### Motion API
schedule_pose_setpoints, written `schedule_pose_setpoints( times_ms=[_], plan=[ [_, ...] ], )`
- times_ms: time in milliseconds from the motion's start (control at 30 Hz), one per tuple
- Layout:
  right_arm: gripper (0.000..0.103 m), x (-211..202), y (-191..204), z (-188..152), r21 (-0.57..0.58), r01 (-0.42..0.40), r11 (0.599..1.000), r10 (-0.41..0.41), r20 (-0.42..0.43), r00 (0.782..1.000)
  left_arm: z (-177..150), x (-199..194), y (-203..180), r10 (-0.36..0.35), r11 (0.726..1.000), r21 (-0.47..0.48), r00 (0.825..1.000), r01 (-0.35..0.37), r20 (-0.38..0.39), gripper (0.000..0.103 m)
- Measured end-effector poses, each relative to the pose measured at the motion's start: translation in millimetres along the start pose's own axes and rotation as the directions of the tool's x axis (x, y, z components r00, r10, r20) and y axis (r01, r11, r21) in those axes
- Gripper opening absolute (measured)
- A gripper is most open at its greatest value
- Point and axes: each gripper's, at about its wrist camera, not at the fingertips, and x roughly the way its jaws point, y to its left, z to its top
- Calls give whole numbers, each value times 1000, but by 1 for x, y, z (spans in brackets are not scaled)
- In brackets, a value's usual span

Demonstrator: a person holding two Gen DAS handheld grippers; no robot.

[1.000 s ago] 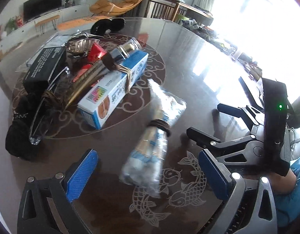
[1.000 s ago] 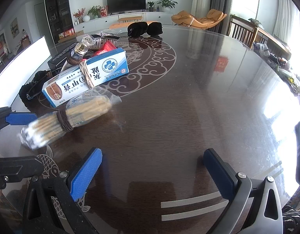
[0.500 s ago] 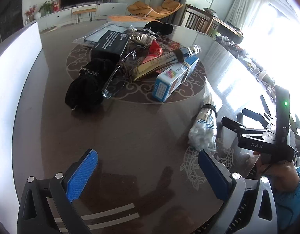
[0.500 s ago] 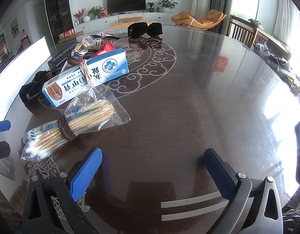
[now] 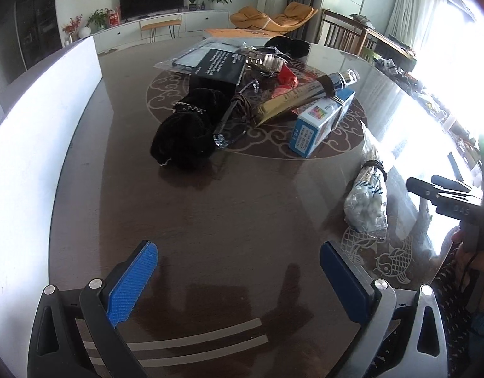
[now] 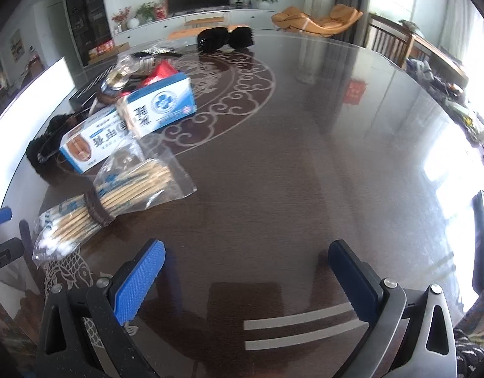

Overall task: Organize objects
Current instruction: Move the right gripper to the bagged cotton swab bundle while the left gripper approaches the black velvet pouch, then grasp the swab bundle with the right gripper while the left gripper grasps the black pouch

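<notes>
Cotton-swab bag (image 6: 109, 201), lying near table (image 6: 305, 173) edge apart from pile; left gripper (image 5: 239, 271) and right gripper (image 6: 245, 271) wide, empty; slack plastic possibly slips when pinched.

Swab bag set down, left gripper drawn away

A second ago the bag of cotton swabs (image 6: 109, 204) was a blur in the air between the fingers of the left gripper (image 5: 239, 278); half a second ago it already lay flat on the dark table (image 5: 229, 220), just beside the blue and white box (image 6: 128, 126), and it lies there now. The left gripper has pulled back and swung left, its jaws wide over bare tabletop, so the bag sits well off to its right (image 5: 366, 200), over the fish inlay (image 5: 390, 260).
</notes>
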Motion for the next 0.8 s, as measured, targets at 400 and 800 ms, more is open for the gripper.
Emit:
schedule_pose_setpoints(
  times_ms=[400,800],
  plan=[
    [103,3,92,24,134,-275,952,288,-85,954,78,-7,44,188,981,-68,980,-183,68,103],
    [103,10,67,9,142,-225,964,241,-105,965,110,59,44,180,983,34,984,-180,-2,103]
  ],
)
